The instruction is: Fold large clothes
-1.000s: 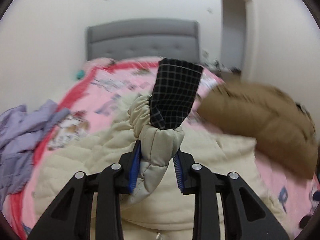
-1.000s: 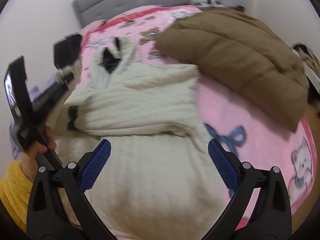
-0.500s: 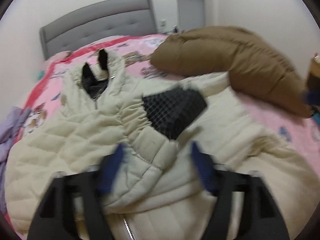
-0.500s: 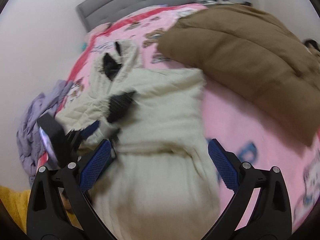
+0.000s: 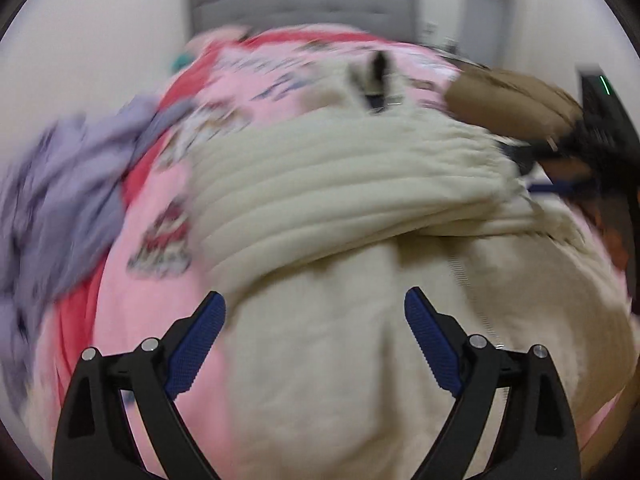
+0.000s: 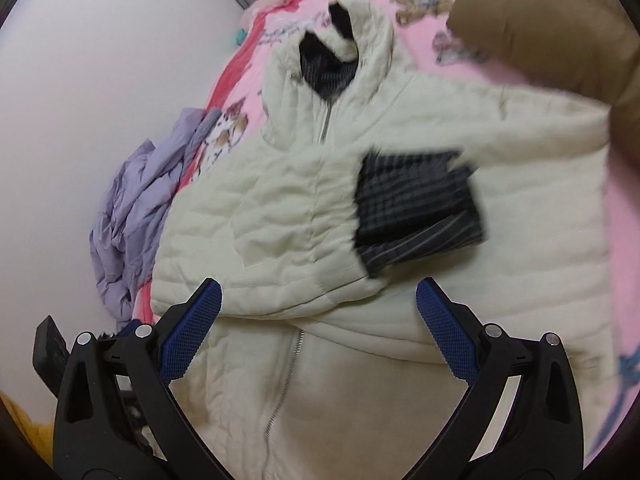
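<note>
Fingers of both grippers stand wide and empty: left gripper (image 5: 315,334) over the cream jacket's (image 6: 400,380) lower body, right gripper (image 6: 319,318) just below the sleeve (image 6: 280,224) folded across its chest. Jacket lies on the bed (image 5: 148,308), zipper running lengthwise away toward the collar; the unfolded right sleeve sits nearer the right gripper.

Soft indoor light, heavy motion blur

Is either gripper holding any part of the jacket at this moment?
No. The left gripper and right gripper both stand open above the cream jacket, nothing between their pads. The sleeve lies folded across it.
</note>
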Demonstrator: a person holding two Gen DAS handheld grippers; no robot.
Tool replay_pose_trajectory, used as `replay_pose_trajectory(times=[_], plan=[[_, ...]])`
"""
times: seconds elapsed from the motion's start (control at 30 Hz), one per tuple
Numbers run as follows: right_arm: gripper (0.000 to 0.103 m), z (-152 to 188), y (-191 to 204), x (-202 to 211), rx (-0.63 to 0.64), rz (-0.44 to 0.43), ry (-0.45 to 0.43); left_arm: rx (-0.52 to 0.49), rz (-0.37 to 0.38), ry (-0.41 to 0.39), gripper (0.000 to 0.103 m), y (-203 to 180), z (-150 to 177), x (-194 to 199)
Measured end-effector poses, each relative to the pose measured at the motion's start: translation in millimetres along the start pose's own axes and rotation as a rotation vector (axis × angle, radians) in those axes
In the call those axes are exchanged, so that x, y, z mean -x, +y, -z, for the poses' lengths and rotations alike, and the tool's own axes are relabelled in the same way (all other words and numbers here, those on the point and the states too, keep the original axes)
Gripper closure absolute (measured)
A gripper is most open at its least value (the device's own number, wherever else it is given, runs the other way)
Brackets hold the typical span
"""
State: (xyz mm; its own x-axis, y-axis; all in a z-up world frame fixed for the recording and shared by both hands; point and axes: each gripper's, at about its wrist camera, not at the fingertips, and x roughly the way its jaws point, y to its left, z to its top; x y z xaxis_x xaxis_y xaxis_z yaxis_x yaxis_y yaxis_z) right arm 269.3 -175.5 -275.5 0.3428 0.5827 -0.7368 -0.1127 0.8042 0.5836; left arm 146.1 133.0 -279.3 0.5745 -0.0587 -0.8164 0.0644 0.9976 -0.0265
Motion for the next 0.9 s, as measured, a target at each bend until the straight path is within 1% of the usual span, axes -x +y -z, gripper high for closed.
replay_pose_trajectory(times=[0.03,0.07,0.1,0.13,0.2,0.23,0.27,0.3,0.33,0.37,0.43,0.47,0.5,0.53,0.57,0.6,0.63,0.67,0.7,0.73,0.8,0.83,0.9], plan=[[0.009,2,-2,-8,-0.019,-0.006,0.008,0.06,0.042,0.027,0.014,14,0,-4],[0.009,4,-5,-17,-0.04,0.0,0.017,0.154,0.105,0.062,0.014,32,0,-10],[0.009,4,-8,-23,-0.054,0.013,0.023,0.233,0.134,0.074,0.014,47,2,-14],[0.009,3,-9,-29,-0.065,0.019,0.028,0.339,0.159,0.091,0.014,65,4,-21],[0.009,-2,-11,-37,-0.082,0.013,0.028,0.477,0.163,0.112,0.014,87,11,-31],[0.015,-6,-11,-39,-0.09,-0.009,0.025,0.522,0.18,0.132,0.015,94,14,-37],[0.021,-9,-11,-39,-0.096,-0.035,0.021,0.543,0.2,0.147,0.018,97,18,-41],[0.029,-15,-10,-38,-0.108,-0.057,0.009,0.532,0.2,0.16,0.02,95,19,-44],[0.042,-20,-9,-37,-0.112,-0.071,-0.005,0.505,0.181,0.176,0.025,91,21,-46],[0.045,-25,-8,-36,-0.11,-0.108,-0.005,0.445,0.142,0.209,0.03,81,25,-50],[0.055,-33,4,-37,-0.07,-0.112,0.001,0.406,0.143,0.237,0.037,70,33,-52],[0.057,-37,15,-37,-0.027,-0.101,0.008,0.407,0.145,0.244,0.037,64,42,-51],[0.059,-43,33,-36,0.039,-0.08,0.006,0.404,0.137,0.247,0.037,61,48,-50],[0.061,-47,42,-33,0.063,-0.084,-0.004,0.388,0.112,0.251,0.038,58,53,-49],[0.063,-52,54,-29,0.081,-0.101,-0.021,0.359,0.063,0.263,0.039,55,60,-49],[0.064,-61,75,-23,0.112,-0.147,-0.033,0.337,0.023,0.279,0.04,54,66,-49],[0.064,-65,88,-18,0.142,-0.163,-0.047,0.333,0.01,0.288,0.04,53,74,-50],[0.065,-73,117,-11,0.216,-0.184,-0.074,0.342,0.016,0.29,0.04,52,78,-50],[0.065,-79,134,-8,0.261,-0.202,-0.081,0.337,0.012,0.299,0.04,49,81,-50],[0.066,-84,155,-6,0.318,-0.213,-0.084,0.312,-0.001,0.307,0.04,44,81,-51],[0.066,-89,195,-2,0.454,-0.197,-0.096,0.27,-0.032,0.306,0.04,35,81,-52],[0.067,-90,210,2,0.512,-0.183,-0.112,0.28,-0.04,0.3,0.04,34,84,-52],[0.068,-94,224,11,0.561,-0.173,-0.127,0.307,-0.051,0.281,0.04,31,91,-51]])
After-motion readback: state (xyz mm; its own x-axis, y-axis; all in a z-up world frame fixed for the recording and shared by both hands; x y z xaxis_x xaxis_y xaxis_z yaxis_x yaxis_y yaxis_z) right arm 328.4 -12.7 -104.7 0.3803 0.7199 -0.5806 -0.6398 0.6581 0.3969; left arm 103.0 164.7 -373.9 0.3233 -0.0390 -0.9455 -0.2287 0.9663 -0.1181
